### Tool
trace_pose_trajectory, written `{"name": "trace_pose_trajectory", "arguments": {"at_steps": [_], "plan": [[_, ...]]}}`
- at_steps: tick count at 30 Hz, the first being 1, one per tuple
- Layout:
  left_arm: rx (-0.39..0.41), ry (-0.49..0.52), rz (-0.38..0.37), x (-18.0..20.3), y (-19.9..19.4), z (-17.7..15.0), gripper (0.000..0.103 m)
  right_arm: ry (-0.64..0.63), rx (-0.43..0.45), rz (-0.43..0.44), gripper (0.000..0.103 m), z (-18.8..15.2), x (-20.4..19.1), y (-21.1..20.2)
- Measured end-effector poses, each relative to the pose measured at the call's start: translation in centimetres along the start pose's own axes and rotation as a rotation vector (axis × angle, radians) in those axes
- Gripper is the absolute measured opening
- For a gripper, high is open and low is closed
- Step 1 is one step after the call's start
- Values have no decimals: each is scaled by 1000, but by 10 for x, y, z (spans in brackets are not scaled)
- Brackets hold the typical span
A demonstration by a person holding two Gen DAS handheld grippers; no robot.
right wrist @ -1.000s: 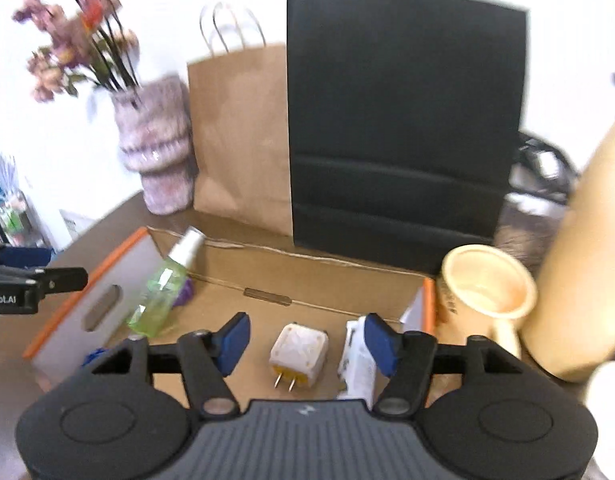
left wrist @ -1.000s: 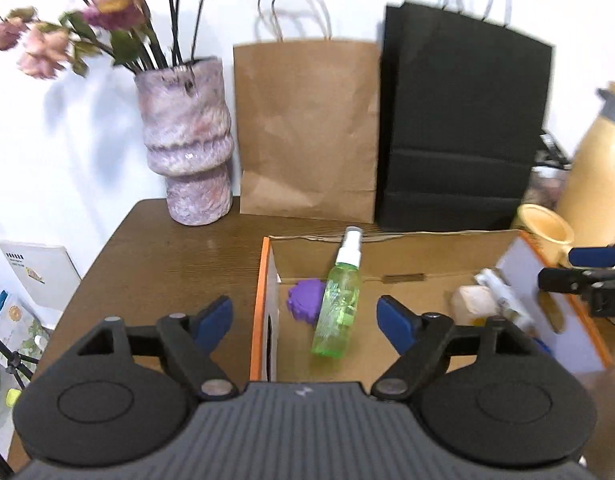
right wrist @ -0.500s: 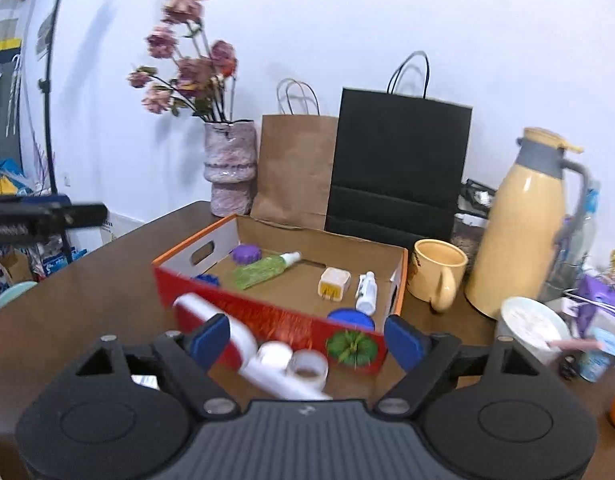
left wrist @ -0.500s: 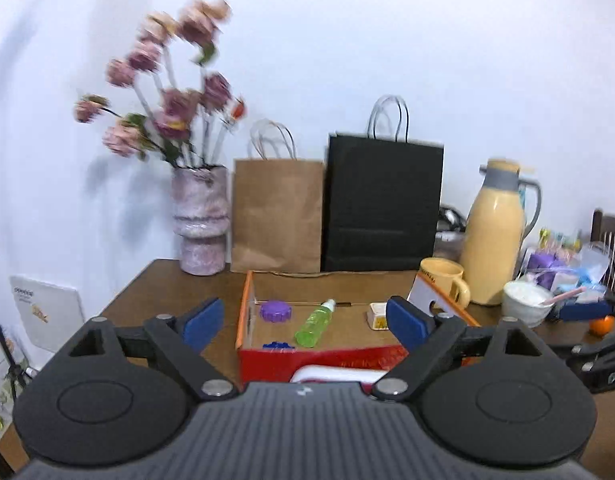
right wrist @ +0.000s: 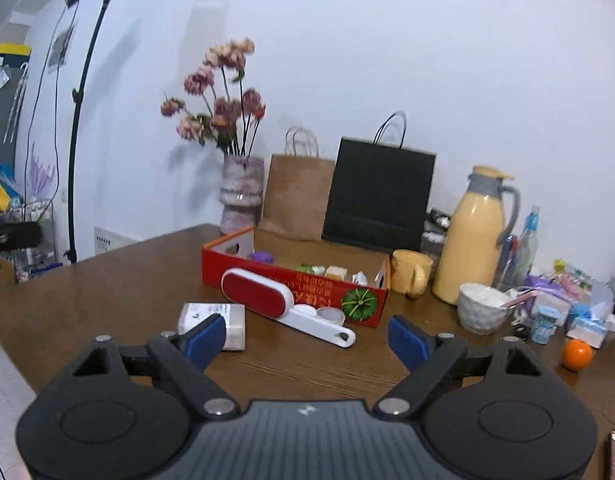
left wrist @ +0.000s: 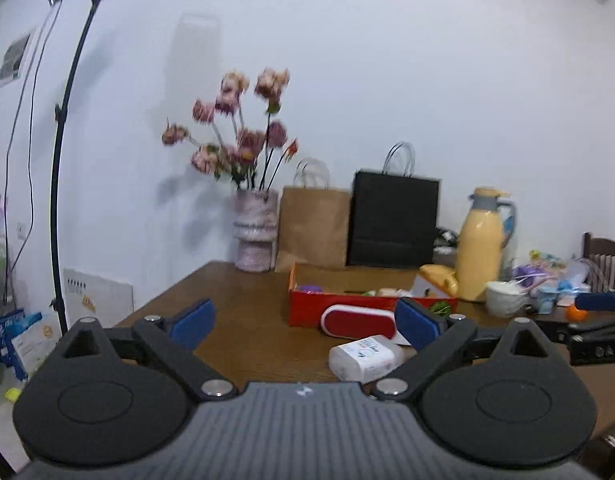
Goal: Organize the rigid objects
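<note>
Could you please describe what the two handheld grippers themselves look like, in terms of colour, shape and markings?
The left gripper and right gripper look alike: a dark grey ribbed body bearing a small pale logo, two round black discs at the sides, black linkage arms with silver pivot pins, and fingers tipped with blue pads. No cables, sleeves or hands show in either wrist view.

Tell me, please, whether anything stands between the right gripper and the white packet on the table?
Nothing visible does: the right gripper hangs open, and the white packet lies just beyond its left finger, with only bare table around it.
</note>
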State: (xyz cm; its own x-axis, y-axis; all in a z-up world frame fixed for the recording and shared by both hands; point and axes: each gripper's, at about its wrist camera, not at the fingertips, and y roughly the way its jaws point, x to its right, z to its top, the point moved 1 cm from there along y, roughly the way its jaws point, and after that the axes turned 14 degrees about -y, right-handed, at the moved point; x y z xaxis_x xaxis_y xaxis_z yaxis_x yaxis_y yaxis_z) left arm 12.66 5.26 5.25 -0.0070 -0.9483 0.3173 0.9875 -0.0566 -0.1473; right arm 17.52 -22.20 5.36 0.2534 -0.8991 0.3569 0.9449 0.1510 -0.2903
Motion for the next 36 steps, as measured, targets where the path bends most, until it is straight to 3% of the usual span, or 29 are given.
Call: {"name": "trace_pose_trajectory", "arguments": {"at_steps": [3, 8, 12, 15, 20, 25, 36], "plan": [[76, 46, -50, -3, -41, 0, 103, 1, 41, -30, 98, -1, -7, -37], [149, 95, -35, -3, -74, -4, 103, 11, 128, -44, 103, -13, -19, -85], [89, 45, 24, -2, -82, -17, 103, 3, 174, -2, 103, -17, -35, -95], [60, 75, 58, 2, -84, -28, 103, 16, 172, 35, 103, -26, -47, -100], [48, 93, 18, 7, -89, -39, 103, 17, 131, 79, 103, -36, -61, -99], [31, 91, -3, 11, -88, -42, 103, -8, 163, 88, 103, -34, -71, -107], [-3, 74, 30, 8, -65, -45, 103, 25, 115, 75, 103, -45, -60, -85]]}}
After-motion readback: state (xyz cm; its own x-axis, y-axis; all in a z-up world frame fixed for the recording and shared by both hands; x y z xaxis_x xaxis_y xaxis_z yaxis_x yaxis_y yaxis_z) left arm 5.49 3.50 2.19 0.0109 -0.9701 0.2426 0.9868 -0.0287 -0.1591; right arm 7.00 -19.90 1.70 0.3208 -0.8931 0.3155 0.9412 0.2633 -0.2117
